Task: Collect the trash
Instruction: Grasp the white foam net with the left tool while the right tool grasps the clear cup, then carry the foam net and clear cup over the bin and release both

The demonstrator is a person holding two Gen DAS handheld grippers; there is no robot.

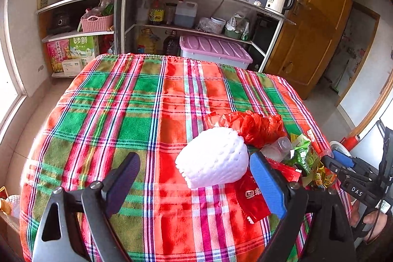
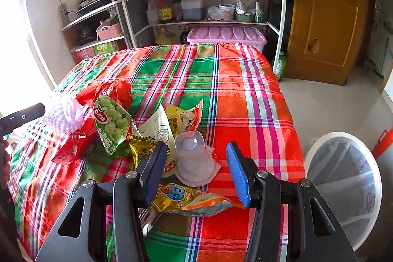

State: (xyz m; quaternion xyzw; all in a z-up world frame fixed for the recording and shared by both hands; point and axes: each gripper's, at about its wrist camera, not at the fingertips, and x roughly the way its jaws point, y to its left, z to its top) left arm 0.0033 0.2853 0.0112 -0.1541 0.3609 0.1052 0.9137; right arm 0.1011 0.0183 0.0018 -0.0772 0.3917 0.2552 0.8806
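The right gripper [image 2: 194, 171], fingers spread, framed an upturned clear plastic cup [image 2: 194, 158] near the checked tablecloth's [image 2: 235, 90] right edge, probably light and crushable, best pinched mid-wall, while the left gripper [image 1: 194, 186], also spread, faced white foam netting [image 1: 213, 158]

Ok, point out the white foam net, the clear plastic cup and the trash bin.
white foam net [image 1: 212, 158], left wrist view, middle of its mesh.
clear plastic cup [image 2: 194, 156], right wrist view, its side wall.
trash bin [image 2: 319, 149], right wrist view, its white rim.
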